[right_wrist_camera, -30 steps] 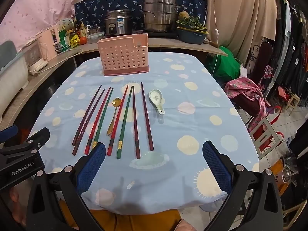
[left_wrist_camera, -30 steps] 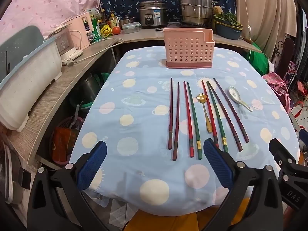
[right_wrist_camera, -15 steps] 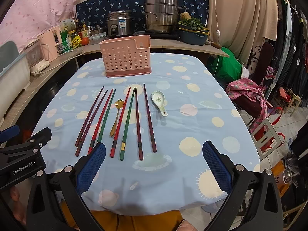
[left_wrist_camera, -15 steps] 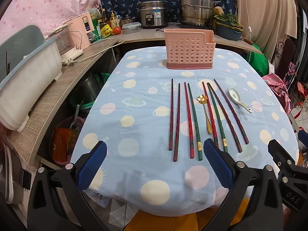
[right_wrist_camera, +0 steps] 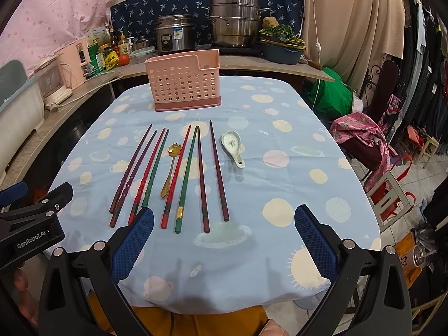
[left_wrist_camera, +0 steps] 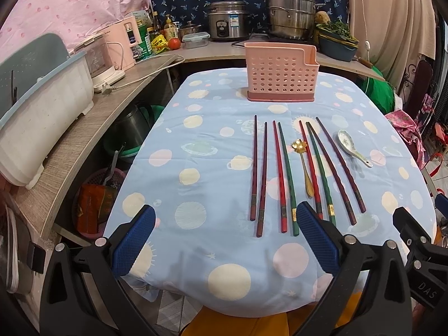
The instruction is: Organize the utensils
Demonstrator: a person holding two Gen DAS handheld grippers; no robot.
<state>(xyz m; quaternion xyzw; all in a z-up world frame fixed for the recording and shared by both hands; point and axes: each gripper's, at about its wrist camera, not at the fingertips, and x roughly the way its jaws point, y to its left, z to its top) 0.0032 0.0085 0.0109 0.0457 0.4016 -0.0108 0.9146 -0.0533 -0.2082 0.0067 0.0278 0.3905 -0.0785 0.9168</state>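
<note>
Hovering over table's (left_wrist_camera: 212, 288) near edge: left gripper (left_wrist_camera: 224, 240) and right gripper (right_wrist_camera: 222, 240), jaws apart, empty; chopsticks (right_wrist_camera: 200, 179), spoons mid-table; pink holder (right_wrist_camera: 183, 84) at far edge.

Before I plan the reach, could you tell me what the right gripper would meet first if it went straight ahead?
Probably the near ends of the chopsticks, which lie just ahead of the open right gripper; its height above the tablecloth is unclear.

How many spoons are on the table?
2. A gold flower-shaped metal spoon lies among the chopsticks, and a white ceramic soup spoon lies just right of them, both on the blue spotted tablecloth. I cannot see inside the pink perforated plastic holder.
</note>
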